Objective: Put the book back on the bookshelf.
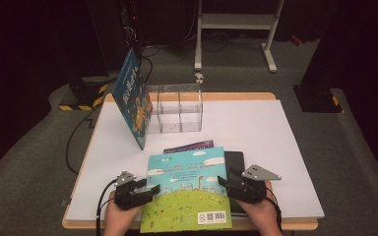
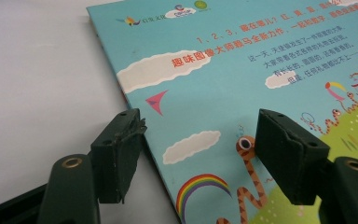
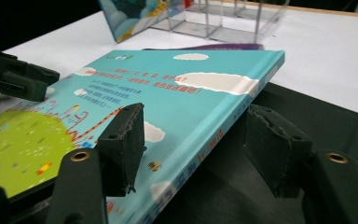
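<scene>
The picture book (image 1: 187, 189) lies flat at the near edge of the white table (image 1: 256, 128), on top of a black book (image 1: 235, 160) and a purple book (image 1: 189, 146); in the high view the left gripper (image 1: 150, 189) is at its left edge and the right gripper (image 1: 222, 181) at its right edge, each held in a hand. Further back stands a clear acrylic organiser (image 1: 179, 109), and one blue book (image 1: 133, 98) already leans against its left side; so I judge that one book is placed and the stack is not yet sorted.

In the left gripper view the jaws stand apart over the left edge of the picture book (image 2: 242, 93); one pad is over the table (image 2: 37, 74) and the other over the cover, and neither presses on the book.

In the right gripper view the jaws are apart too, one on each side of the spine of the picture book (image 3: 168, 93); the book's right edge seems a little lifted above the black book (image 3: 317, 121), but the pads do not clamp it; whether one pad touches the spine I cannot tell. The left gripper (image 3: 46, 84) shows at the far edge.

What is left, in my judgement: to grip this book, raise it upright and put it at the organiser (image 3: 223, 23); then the two books below.
</scene>
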